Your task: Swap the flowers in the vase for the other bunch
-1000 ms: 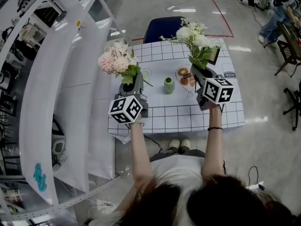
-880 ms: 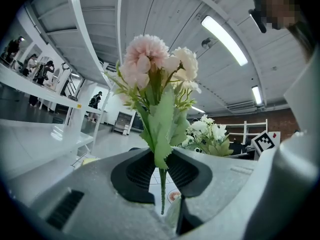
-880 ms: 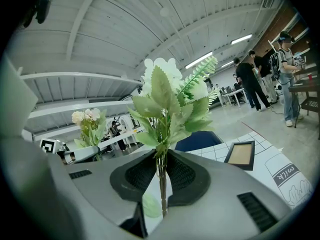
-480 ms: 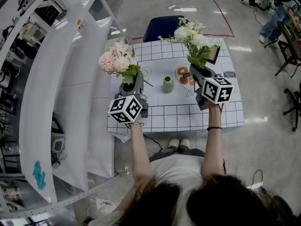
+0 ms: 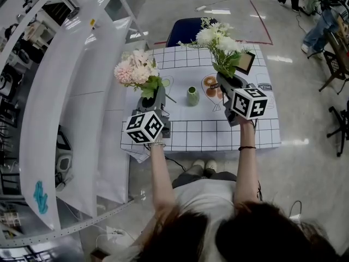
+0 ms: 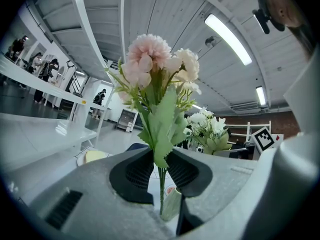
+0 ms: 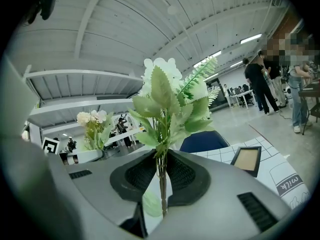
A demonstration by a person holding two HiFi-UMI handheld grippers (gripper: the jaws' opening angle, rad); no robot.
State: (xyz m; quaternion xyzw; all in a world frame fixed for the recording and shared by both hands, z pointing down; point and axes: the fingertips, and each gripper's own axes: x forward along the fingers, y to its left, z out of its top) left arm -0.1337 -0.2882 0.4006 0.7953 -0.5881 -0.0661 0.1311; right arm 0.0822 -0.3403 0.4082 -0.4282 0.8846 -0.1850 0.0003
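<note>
Head view: the desk (image 5: 256, 132), covered with a grid-patterned cloth, carries a small green vase (image 5: 192, 96) near its middle. The left gripper (image 5: 151, 101) is held over the desk's left edge with the pink bunch (image 5: 136, 70) standing upright out of its tip. The right gripper (image 5: 227, 85) is over the right half, and the white bunch (image 5: 218, 40) rises from it in the same way. The vase stands between the two grippers, apart from both bunches. A picture frame (image 5: 245, 63) lies near the far right corner, and a blue chair (image 5: 188, 30) stands at the far edge.

Left gripper view: the black ribbed pads (image 6: 137, 171) are drawn close together and pinch the thin green stems of the pink bunch (image 6: 155, 69) low down. The leaves and blooms fan out above the pads. The vase (image 6: 170, 204) shows below, through the narrow gap.

Right gripper view: the pads (image 7: 185, 176) are likewise nearly together and clamp the stems of the white bunch (image 7: 165, 99), with the foliage spreading just above the grip. The pink bunch (image 7: 92, 119) shows off to the left, and the picture frame (image 7: 247, 159) and the chair (image 7: 202, 141) to the right.
</note>
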